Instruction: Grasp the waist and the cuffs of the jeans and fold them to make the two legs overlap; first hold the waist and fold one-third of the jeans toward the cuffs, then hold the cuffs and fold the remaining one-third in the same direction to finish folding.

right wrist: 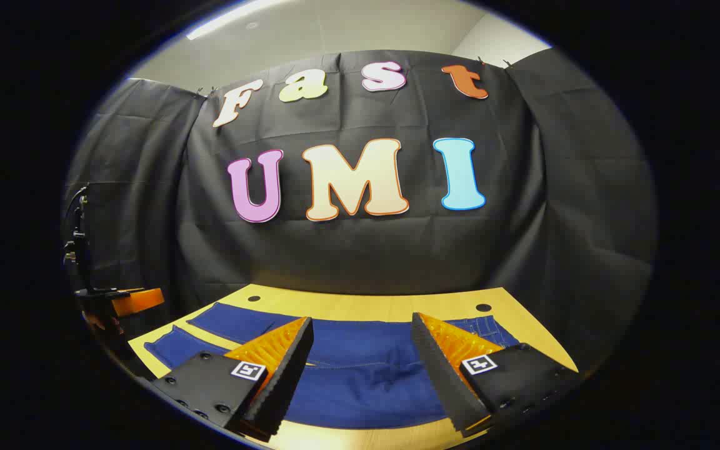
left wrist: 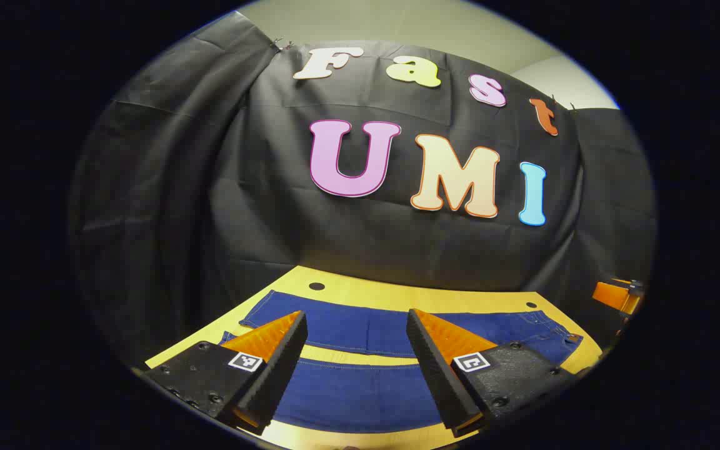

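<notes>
Here the jeans (left wrist: 366, 331) lie flat and unfolded across the yellow table (left wrist: 360, 290), legs apart. Above the jeans, the left gripper (left wrist: 357, 350) and right gripper (right wrist: 363, 353) hang spread, empty. Denim is likely soft, floppy, fairly heavy; pinch waistband (left wrist: 560, 340) and cuffs at the edges.

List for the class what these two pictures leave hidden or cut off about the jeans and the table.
- Left gripper view: the jeans lie spread flat on the table, but the left gripper, open, covers parts of both legs; the near leg's edge is cut off below.
- Right gripper view: the right gripper, open, hides much of the jeans, and the waist end is partly covered by one finger.
</notes>
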Motion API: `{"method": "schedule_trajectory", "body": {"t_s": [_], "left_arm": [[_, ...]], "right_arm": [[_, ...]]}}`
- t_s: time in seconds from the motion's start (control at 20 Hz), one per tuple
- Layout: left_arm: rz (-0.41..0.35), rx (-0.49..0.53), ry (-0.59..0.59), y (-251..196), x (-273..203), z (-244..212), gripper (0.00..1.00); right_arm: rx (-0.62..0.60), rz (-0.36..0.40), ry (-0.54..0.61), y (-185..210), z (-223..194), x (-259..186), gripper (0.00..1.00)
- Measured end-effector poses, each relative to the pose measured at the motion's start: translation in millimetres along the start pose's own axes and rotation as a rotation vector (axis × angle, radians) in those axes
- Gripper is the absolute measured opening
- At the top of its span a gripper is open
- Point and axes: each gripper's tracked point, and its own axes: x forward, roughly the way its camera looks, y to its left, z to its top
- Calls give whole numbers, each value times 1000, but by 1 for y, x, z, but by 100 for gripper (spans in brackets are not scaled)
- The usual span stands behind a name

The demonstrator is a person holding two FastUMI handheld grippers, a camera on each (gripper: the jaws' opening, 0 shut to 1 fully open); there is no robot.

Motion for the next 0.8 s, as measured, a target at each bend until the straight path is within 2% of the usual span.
{"method": "schedule_trajectory", "body": {"t_s": [0.15,0.2,0.35,0.4,0.6,0.8], "left_arm": [[-15,-3,13,0,0,-3,95],[-16,-6,17,0,-1,-6,95],[-27,-7,24,-2,-2,-7,95],[-31,-3,29,-1,-3,-10,95],[-53,0,43,-2,-6,-13,95],[-71,19,85,6,-10,-29,95]], "right_arm": [[-4,-1,4,2,-1,-3,97],[-6,-4,6,2,-1,-4,94],[-6,-5,14,4,-5,-5,93],[-6,-4,16,6,-6,-6,98],[-17,-8,28,8,-11,-9,98],[-7,-15,36,11,-16,-11,94]]}}
